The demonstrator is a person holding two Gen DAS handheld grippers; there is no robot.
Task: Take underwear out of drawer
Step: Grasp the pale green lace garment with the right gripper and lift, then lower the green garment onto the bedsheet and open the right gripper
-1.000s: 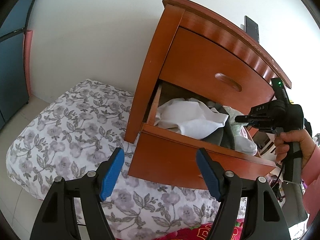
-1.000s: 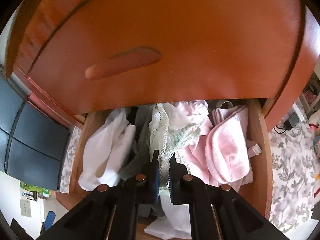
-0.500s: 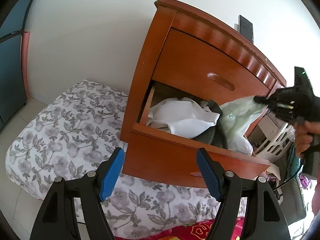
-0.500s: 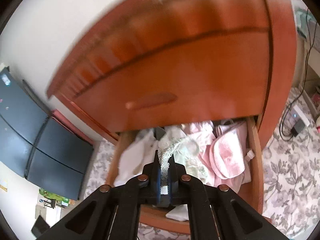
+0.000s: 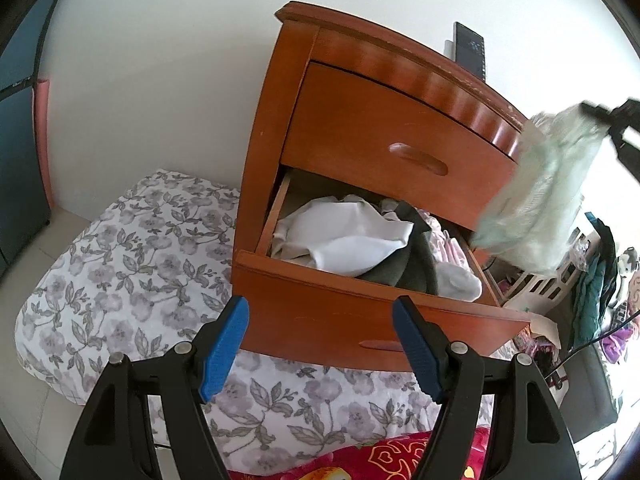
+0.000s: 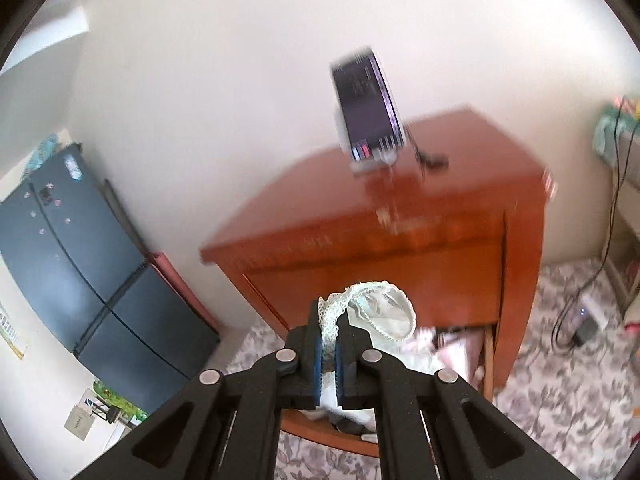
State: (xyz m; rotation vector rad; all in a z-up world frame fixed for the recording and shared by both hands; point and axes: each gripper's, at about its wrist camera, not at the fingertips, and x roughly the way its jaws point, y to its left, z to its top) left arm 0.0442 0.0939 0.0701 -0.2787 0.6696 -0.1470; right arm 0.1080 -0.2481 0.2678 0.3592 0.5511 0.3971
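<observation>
From my left claw (image 5: 320, 344), whose blue pads stand wide apart with nothing between them, I see the flowered bedding (image 5: 132, 264) at nine o'clock and the wooden nightstand (image 5: 340, 92) at twelve. Its lower drawer (image 5: 360, 304) is pulled out, stuffed with white cloth (image 5: 352, 236), a dark grey garment (image 5: 416, 264) and something pink. A dark phone-like device (image 6: 366, 108) stands propped on the nightstand top. A white basket (image 5: 540, 284) sits at three o'clock. Nothing stands between the drawer and my claws. My right claw (image 6: 328, 354) is pinched tight on the underwear (image 5: 540, 188): pale mint, lace-edged, thin and crumpled, blurred, hanging clear above the drawer's right end at two o'clock.
</observation>
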